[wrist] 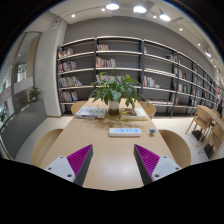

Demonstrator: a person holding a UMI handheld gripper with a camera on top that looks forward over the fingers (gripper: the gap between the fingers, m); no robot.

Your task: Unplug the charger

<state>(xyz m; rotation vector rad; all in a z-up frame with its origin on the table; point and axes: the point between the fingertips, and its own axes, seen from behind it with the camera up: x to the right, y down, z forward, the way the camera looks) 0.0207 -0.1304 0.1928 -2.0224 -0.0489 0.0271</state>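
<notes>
A hand-held gripper [112, 163] hangs above the near end of a long wooden desk [95, 138] in a library-like room, its pink-padded fingers [74, 160] spread wide apart and holding nothing. Well beyond the fingers, a white power strip or charger block [125, 131] lies flat mid-desk; whether a plug sits in it is too small to tell. Farther on stand a potted plant [116, 91] and open books [91, 112], with bookshelves [120, 65] lining the wall behind. The job appears to be at its approach stage: nothing is grasped yet. The next move likely calls for travelling forward and down toward the white block, lining the open fingers either side of the charger
</notes>
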